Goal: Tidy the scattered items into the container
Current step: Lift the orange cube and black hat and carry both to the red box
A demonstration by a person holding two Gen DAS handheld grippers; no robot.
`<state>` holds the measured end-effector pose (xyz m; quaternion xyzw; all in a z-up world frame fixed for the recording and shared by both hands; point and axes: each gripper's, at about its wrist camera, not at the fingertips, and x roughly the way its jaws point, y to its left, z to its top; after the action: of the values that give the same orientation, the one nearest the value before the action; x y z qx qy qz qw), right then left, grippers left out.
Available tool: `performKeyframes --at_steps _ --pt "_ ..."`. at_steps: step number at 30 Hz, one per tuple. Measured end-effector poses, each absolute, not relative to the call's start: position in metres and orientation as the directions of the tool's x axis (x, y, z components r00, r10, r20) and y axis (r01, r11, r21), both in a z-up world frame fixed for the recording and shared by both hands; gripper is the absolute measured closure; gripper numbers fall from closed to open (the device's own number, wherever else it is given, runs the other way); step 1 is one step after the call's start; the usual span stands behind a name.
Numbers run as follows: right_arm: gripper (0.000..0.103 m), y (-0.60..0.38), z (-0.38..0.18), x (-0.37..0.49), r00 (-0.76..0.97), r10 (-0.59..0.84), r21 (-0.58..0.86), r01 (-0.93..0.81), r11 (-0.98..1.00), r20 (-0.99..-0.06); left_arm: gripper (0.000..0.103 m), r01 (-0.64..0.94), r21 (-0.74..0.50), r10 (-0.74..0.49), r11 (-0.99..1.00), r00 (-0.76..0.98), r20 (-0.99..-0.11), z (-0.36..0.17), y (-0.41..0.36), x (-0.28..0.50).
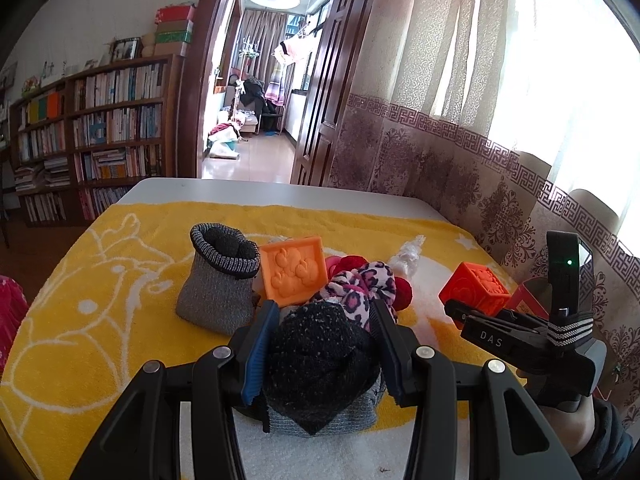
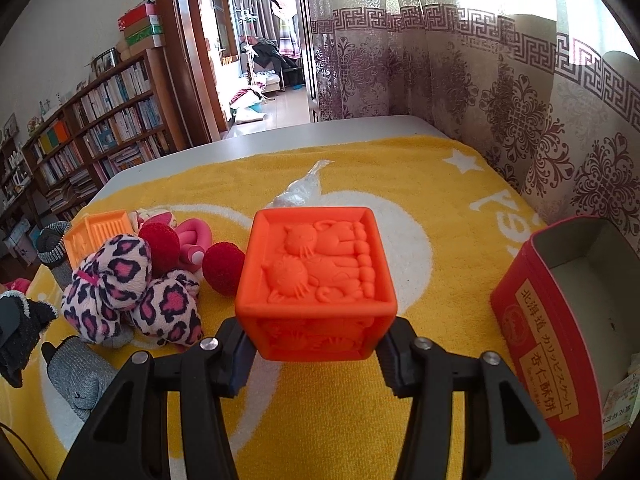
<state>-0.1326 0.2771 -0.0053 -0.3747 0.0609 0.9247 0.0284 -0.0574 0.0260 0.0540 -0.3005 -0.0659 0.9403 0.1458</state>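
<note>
Pinching one black sock (image 1: pixel 320 364) in left claw (image 1: pixel 326 344), one orange cube (image 2: pixel 316 280) in right claw (image 2: pixel 316 354), two red balls (image 2: pixel 224 268).

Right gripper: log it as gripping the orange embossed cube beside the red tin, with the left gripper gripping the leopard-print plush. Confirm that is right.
One detail is wrong. The left gripper grips a black knitted sock bundle, not the leopard-print plush, which lies beyond it, as the left wrist view shows. The right gripper does grip the orange embossed cube beside the red tin.
</note>
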Motion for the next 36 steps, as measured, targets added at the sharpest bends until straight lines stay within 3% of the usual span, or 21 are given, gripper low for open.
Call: performKeyframes --at_steps 25,36 --pt "0.047 0.364 0.043 -0.034 -0.793 0.173 0.15 -0.315 -0.937 -0.585 0.054 -0.268 -0.127 0.295 -0.955 -0.805 -0.515 0.066 0.052 -0.044" --pt "0.047 0.439 0.062 -0.002 -0.77 0.283 0.171 -0.449 -0.877 -0.571 0.054 -0.397 -0.121 0.398 -0.91 -0.752 -0.526 0.079 0.105 -0.032"
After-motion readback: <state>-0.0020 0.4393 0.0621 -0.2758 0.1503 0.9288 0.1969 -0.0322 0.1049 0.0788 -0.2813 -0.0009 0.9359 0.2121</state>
